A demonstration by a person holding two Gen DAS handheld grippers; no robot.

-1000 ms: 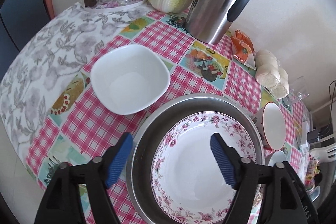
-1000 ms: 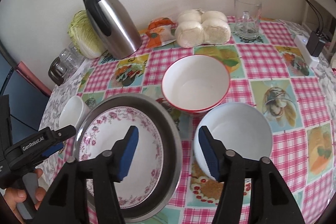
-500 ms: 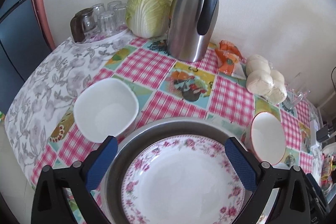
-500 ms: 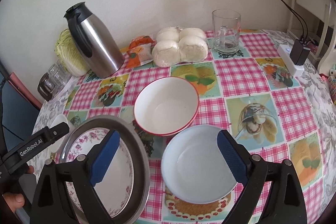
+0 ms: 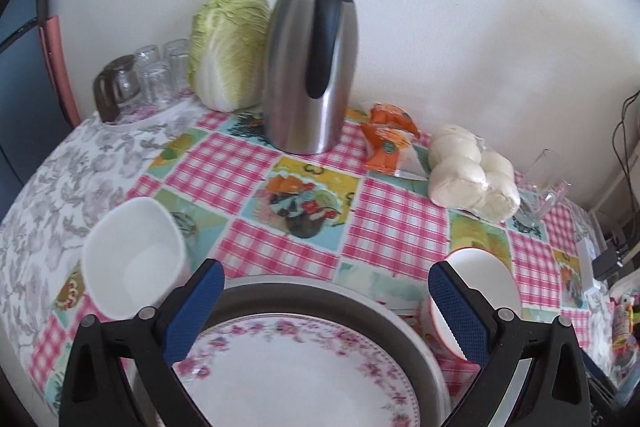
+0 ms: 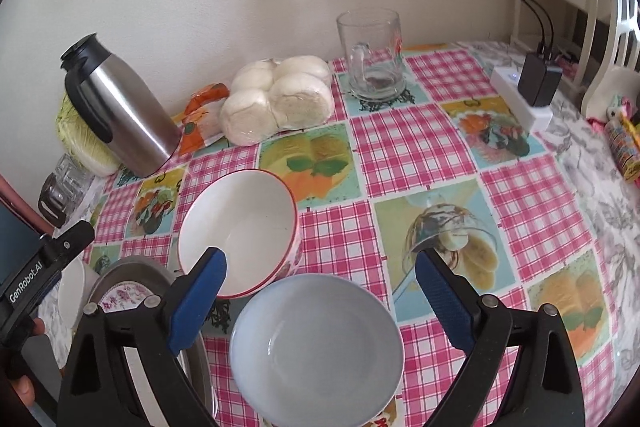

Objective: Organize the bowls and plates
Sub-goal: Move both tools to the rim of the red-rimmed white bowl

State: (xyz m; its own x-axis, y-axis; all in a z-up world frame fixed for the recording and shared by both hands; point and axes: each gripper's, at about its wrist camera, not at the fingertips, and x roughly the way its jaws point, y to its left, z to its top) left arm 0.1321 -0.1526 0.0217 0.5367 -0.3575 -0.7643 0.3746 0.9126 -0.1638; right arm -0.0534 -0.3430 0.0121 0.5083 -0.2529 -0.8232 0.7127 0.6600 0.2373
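Pale-blue bowl sits on the table between the right gripper's wide-open, empty fingers, so lower squarely over its rim before closing, clear of the red-rimmed bowl.

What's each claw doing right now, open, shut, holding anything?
Left claw: open, just widened, holding nothing, above the floral plate.
Right claw: open, just widened, holding nothing, above the pale bowl.
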